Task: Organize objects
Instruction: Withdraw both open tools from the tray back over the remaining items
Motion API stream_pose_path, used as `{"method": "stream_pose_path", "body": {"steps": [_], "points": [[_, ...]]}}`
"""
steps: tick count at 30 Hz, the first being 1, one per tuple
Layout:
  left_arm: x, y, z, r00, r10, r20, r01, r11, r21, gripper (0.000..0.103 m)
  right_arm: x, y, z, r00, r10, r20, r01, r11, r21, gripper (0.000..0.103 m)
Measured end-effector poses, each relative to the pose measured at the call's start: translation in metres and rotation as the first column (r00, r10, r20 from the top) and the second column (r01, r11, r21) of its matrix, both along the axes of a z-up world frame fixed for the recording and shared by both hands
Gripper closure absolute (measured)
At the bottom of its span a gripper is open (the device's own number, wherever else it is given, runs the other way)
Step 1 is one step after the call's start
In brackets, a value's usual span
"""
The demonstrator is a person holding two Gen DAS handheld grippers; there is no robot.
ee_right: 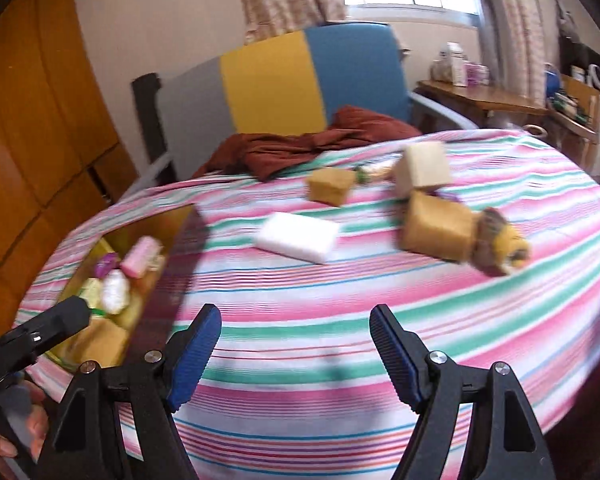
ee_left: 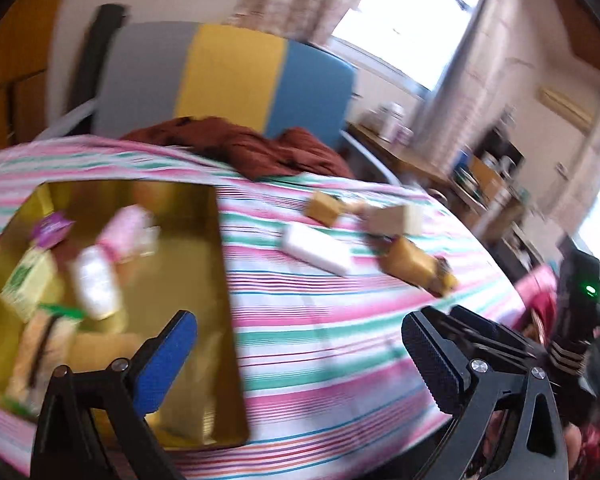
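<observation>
The left gripper [ee_left: 300, 360] stood spread as wide as it goes, nothing between its jaws, its blue pad hanging over the near right corner of the gold tin [ee_left: 228, 320]; empty and over the tin, it looked to have finished with that spot. The right gripper [ee_right: 296, 352] was also released and empty, jaws apart over bare striped cloth [ee_right: 300, 300], aimed toward the loose things, which I judge was the reason for its heading. From the right wrist, a white block [ee_right: 298, 242] lay at twelve o'clock, closest and flat, probably the easiest next pick. At about one o'clock sat a tan sponge cube [ee_right: 332, 186], and farther round, near two o'clock, a pale cube [ee_right: 422, 174] rested against a larger tan block [ee_right: 440, 232] with a small plush toy [ee_right: 500, 248] touching its right end. The tin lay at ten o'clock, already holding a pink packet [ee_right: 142, 262], a white packet [ee_right: 114, 292] and other small items too blurred to name, so the sorting seemed partly done. A red-brown garment [ee_right: 300, 148] lay crumpled at the far edge, before a chair [ee_right: 272, 84].
</observation>
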State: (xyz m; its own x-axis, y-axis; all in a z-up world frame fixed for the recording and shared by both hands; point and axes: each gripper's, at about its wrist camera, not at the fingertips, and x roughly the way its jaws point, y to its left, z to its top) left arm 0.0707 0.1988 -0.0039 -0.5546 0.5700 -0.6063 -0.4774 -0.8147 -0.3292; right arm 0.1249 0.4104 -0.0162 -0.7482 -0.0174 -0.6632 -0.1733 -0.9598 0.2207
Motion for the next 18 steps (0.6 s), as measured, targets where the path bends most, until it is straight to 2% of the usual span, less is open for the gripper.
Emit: {"method": "stream_pose_path", "body": {"steps": [9,18], "points": [[0.010,0.073,-0.007,0.989,-0.141,0.033,0.143,0.989,-0.041,0.000,0.014,0.076,-0.024,0.984,-0.158,0.076,0.157,0.987,0.024,0.025],[-0.001,0.096,-0.025,0.987,-0.136,0.085,0.144,0.985,-0.091,0.000,0.019,0.128,-0.034,0.955,-0.283,0.088,0.276,0.957,0.085,0.025]]}}
